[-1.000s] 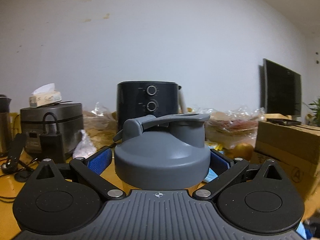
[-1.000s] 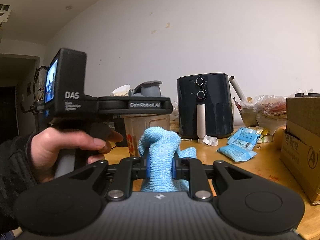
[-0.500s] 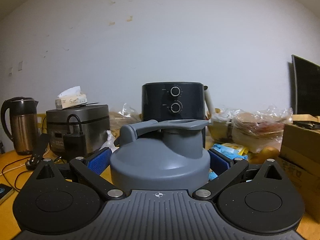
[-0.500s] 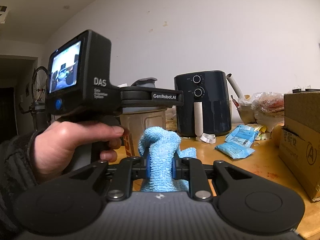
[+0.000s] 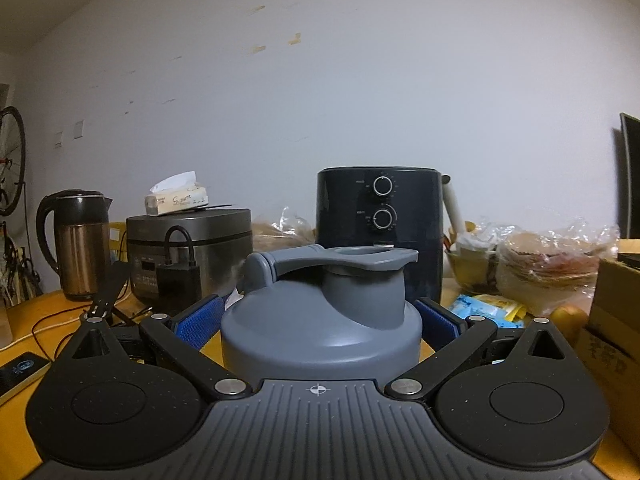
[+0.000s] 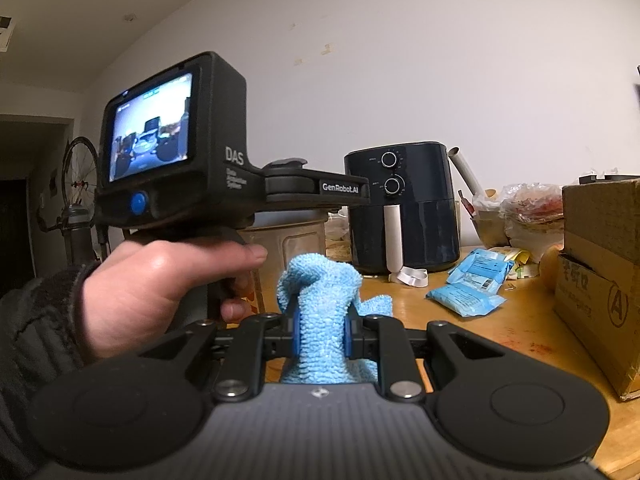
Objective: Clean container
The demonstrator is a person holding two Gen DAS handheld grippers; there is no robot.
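Observation:
A translucent container with a grey flip-top lid sits between the blue pads of my left gripper, which is shut on it just below the lid. In the right wrist view a hand holds that gripper's handle, and the container's cloudy body shows behind it. My right gripper is shut on a bunched light-blue cloth, which sticks up above the pads a little to the right of the container.
On the wooden table stand a dark air fryer, a rice cooker and a kettle. A cardboard box is at the right, with blue packets and bagged food near it.
The left gripper has swung to the left with the container, bringing the kettle into its view and turning its screen toward the right camera. The right gripper and cloth have not moved.

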